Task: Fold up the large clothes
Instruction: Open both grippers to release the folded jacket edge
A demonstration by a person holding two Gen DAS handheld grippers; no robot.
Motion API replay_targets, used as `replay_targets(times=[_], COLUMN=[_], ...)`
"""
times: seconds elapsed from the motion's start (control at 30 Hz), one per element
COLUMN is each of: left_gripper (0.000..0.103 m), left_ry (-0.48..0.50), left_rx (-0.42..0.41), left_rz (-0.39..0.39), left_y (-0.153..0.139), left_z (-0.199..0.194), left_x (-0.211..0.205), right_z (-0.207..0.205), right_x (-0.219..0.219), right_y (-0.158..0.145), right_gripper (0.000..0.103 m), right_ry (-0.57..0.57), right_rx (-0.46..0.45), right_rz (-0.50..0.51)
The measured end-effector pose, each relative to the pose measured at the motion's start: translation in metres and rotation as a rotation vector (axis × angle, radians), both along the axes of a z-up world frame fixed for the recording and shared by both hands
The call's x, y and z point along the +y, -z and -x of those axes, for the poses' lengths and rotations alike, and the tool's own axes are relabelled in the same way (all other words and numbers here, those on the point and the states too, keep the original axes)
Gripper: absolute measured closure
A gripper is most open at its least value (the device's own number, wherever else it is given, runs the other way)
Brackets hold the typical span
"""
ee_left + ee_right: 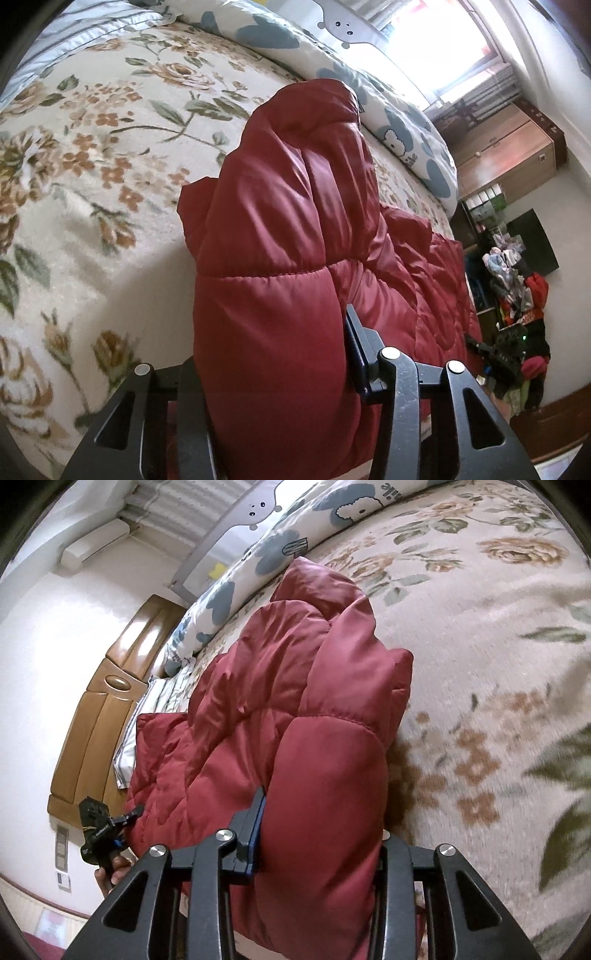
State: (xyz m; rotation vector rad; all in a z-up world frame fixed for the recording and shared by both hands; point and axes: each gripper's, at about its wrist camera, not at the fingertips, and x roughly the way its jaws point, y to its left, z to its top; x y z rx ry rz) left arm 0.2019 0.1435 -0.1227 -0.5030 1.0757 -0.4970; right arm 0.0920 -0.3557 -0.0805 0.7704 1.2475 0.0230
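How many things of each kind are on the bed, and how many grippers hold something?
Red padded jacket: 1
Blue-print quilt: 1
Striped pillow: 1
Grippers shut on the jacket: 2, left gripper and right gripper
Total: 5

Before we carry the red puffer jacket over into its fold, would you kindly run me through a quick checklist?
1. Left tool clamped on the red puffer jacket: ok.
2. Right tool clamped on the jacket's other end: ok.
3. Jacket bunched in thick folds between the tools, not spread flat: not ok.
4. Floral bedspread ahead free of other items: ok.
5. Blue-patterned duvet lies close behind the jacket's far edge; whether they touch: cannot tell.
6. Sleeves tucked inside: cannot tell.
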Motion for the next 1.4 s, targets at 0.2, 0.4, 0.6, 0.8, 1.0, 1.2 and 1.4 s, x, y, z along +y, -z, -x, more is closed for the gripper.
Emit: replay_targets(times=[0.2,0.4,0.6,0.8,1.0,1.2,1.4], left_gripper=[0.057,0.051,0.038,0.023,0.016,0.016,0.017], left_ry=[-0.011,-0.027,-0.039,-0.056,-0.092,-0.070,-0.021], left_rx=[0.005,0.010,0.005,-0.015,-0.090,-0.122,-0.100], left_rz=[-0.039,-0.069,-0.119,-0.243,-0.350,-0.384,-0.431], left_y=[0.004,0.010,0.008,-0.009,-0.035,-0.049,-0.040], left_z=[0.006,0.012,0.015,0.011,0.012,0.004,-0.018], left_x=[-0.005,-0.012,-0.019,-0.024,-0.034,-0.050,-0.069], right_z=[0.009,0.016,0.021,0.015,0.005,-0.021,-0.066], right_x=[-0.002,-0.004,0.000,0.005,0.002,-0.007,-0.011], right_y=[0.009,0.020,0.019,0.011,0.002,-0.004,0.014], right_gripper=[0.066,0.062,0.057,0.037,0.024,0.020,0.016], right_ry=[0.027,0.048,0.048,0.000,-0.026,-0.029,-0.090], right_rx=[0.006,0.015,0.017,0.030,0.022,0.003,0.058], right_rz=[0.000,-0.001,0.010,0.092,0.186,0.243,0.212])
